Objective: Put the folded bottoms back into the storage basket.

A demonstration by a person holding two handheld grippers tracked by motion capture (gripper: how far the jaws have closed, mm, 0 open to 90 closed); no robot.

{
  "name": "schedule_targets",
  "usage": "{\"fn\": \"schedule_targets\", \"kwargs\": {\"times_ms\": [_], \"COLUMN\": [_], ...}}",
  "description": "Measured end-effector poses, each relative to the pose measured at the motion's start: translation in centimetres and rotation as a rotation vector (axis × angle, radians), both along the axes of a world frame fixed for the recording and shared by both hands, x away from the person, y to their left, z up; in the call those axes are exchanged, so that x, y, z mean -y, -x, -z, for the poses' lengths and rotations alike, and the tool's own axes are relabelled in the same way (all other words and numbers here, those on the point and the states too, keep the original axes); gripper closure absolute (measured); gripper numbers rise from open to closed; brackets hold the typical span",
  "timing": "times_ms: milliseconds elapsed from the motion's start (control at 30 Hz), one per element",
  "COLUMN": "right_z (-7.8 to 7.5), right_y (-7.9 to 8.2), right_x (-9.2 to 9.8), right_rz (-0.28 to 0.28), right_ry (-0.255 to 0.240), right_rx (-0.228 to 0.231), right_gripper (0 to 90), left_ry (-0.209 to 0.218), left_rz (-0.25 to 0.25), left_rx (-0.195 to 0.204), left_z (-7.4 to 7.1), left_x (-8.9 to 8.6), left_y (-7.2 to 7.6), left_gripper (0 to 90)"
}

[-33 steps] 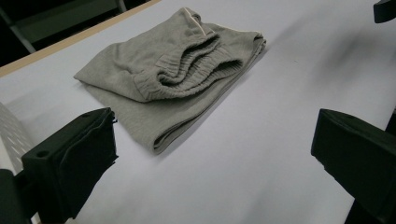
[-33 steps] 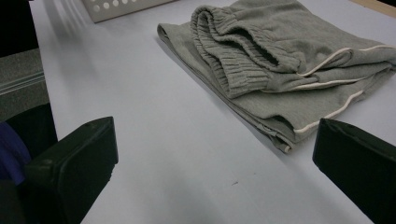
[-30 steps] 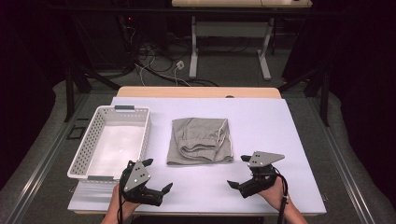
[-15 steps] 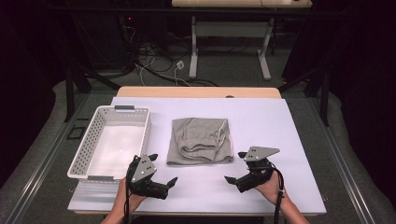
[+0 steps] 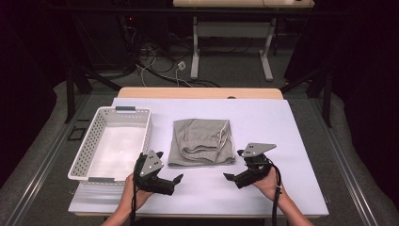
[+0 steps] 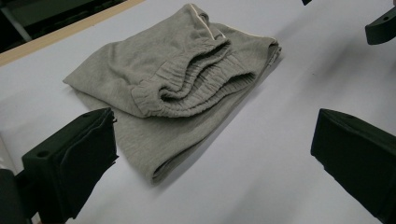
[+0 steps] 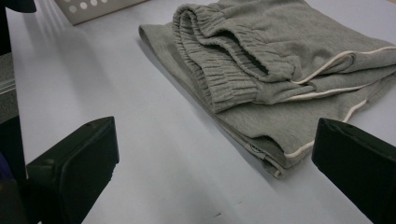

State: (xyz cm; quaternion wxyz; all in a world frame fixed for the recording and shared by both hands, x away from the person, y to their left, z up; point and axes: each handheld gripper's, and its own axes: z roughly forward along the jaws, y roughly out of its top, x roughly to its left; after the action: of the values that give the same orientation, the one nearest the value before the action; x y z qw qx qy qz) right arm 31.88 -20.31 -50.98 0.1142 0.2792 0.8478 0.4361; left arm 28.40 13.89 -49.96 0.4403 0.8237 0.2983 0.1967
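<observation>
Nearest the front edge of the white table [image 5: 291, 122], the left gripper [image 5: 173, 181] and the right gripper [image 5: 233, 178] are held low in the person's hands, each turned inward toward the middle. Compared with a second ago, both have been brought up from the table's near edge and swung to face the folded grey shorts [image 5: 202, 141] — the left one has travelled the more, rising and rotating so that its jaws now point at the near left corner of the cloth. In the left gripper view the jaws are seen spread wide with nothing between them, the shorts [image 6: 177, 88] lying just ahead and the elastic waistband [image 6: 205, 84] bunched on top; in the right gripper view the jaws are likewise parted and empty, with the near right corner of the shorts [image 7: 289, 84] and its white piping [image 7: 327, 63] close in front. No contact with the fabric has yet been made. The change is judged to be the closing stage of an approach — the two near corners are being lined up for a pinch, one per gripper. Farther off, the shorts are seen to lie flat at the table's centre, apart from the white perforated basket [image 5: 84, 155] standing empty to their left. Beyond the table, cables [image 5: 155, 61] are strewn on the dark floor.
</observation>
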Motion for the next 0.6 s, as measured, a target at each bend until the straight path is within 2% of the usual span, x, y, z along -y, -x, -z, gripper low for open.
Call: {"fn": "schedule_targets", "kwargs": {"times_ms": [167, 433, 600], "right_z": [0.2, 0.2, 0.2], "right_y": [-1.0, -2.0, -2.5], "right_x": [-0.2, -0.4, -0.4], "right_rz": [0.016, 0.031, 0.038], "right_ry": [-0.002, -0.005, -0.007], "right_rx": [-0.016, -0.034, -0.045], "right_gripper": [0.1, 0.1, 0.0], "left_ry": [-0.001, -0.01, -0.008], "left_rz": [-0.006, -0.017, -0.027], "left_rx": [-0.025, -0.035, -0.057], "left_z": [0.1, 0.1, 0.3], "left_x": [0.6, 1.5, 1.8], "left_y": [-1.2, -2.3, -3.3], "left_gripper": [0.2, 0.1, 0.0]}}
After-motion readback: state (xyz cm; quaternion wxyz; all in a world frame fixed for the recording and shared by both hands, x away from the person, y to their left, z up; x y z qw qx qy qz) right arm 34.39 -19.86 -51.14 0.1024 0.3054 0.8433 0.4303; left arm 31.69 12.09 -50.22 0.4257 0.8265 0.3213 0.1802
